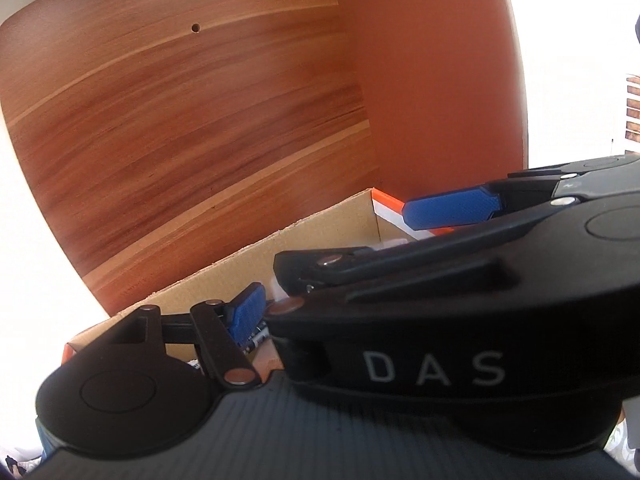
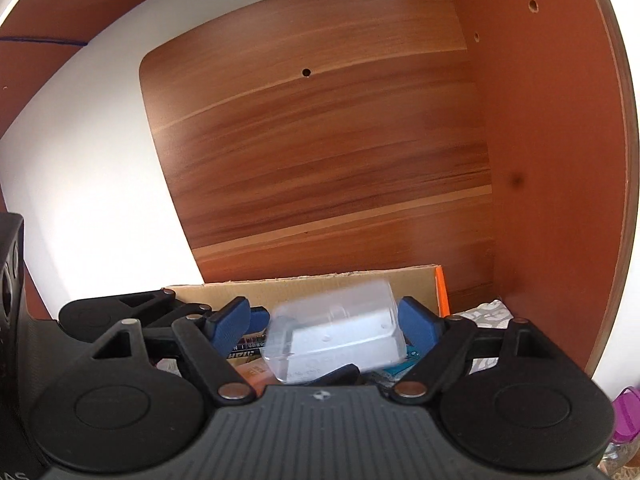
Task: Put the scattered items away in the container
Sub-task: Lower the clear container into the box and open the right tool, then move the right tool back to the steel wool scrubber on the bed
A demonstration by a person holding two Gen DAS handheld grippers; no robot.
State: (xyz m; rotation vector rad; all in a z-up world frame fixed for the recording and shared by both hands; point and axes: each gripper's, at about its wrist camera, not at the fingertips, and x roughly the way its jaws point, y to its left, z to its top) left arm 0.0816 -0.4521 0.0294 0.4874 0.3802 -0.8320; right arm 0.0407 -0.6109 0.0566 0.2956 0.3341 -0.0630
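Observation:
A cardboard box [image 2: 320, 284] with orange trim stands against a wooden panel and holds several small items. It also shows in the left wrist view [image 1: 320, 236]. My right gripper [image 2: 326, 326] is open above the box. A clear plastic case [image 2: 336, 338], blurred, sits between its blue pads [image 2: 228, 326], touching neither clearly. In the left wrist view the right gripper [image 1: 420, 240] crosses in front, one blue pad [image 1: 452, 208] over the box. Of my left gripper only one blue pad [image 1: 248, 312] shows, over the box; the other is hidden.
A wooden back panel [image 2: 328, 152] and a reddish side wall [image 2: 552, 160] close in the box. A patterned cloth [image 2: 488, 312] lies right of the box. A purple-lidded bottle [image 2: 626, 416] stands at the far right. A white wall [image 2: 88, 200] is at the left.

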